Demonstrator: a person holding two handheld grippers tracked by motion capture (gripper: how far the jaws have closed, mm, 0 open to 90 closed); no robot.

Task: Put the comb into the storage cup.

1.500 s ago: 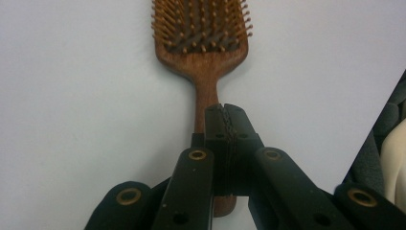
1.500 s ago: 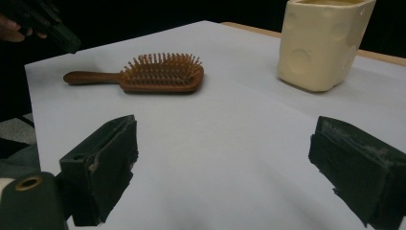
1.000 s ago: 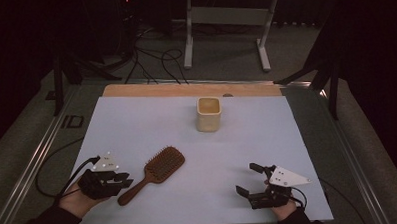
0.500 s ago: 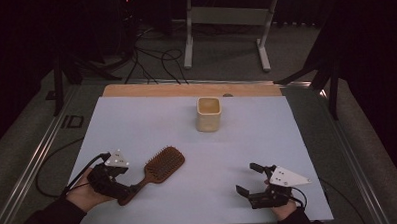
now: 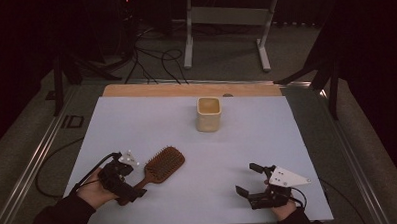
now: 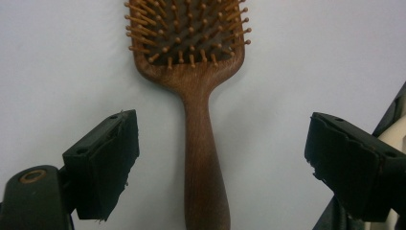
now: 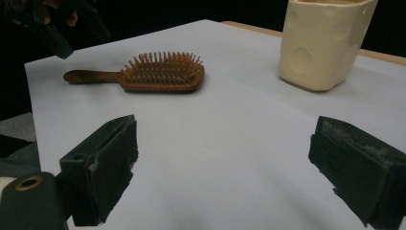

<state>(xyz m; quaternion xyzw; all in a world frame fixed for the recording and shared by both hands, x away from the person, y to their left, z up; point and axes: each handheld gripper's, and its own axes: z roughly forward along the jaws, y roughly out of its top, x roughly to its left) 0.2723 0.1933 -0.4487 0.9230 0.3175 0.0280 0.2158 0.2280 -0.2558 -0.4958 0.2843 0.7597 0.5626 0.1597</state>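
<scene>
A brown wooden hairbrush (image 5: 162,165) lies bristles up on the white sheet (image 5: 267,139) at the front left, its handle pointing at my left hand. My left gripper (image 5: 133,178) straddles that handle (image 6: 203,158). Its jaws have just been opening and now stand wide on either side, neither pad (image 6: 107,163) touching the wood. A cream cup (image 5: 208,113) stands upright at the middle back. My right gripper (image 5: 246,179) rests at the front right, open and holding nothing. In the right gripper view it (image 7: 225,158) faces the hairbrush (image 7: 160,74) and the cup (image 7: 325,40).
A wooden strip (image 5: 185,89) runs along the table's far edge. Beyond it are a metal stand (image 5: 223,16) and cables (image 5: 149,58) on the floor. Metal rails (image 5: 33,163) border the table's sides. Bare sheet lies between the brush and my right gripper.
My left gripper has slid toward the brush, and its jaws have spread apart around the handle. The right gripper, the brush and the cup have stayed where they were.
</scene>
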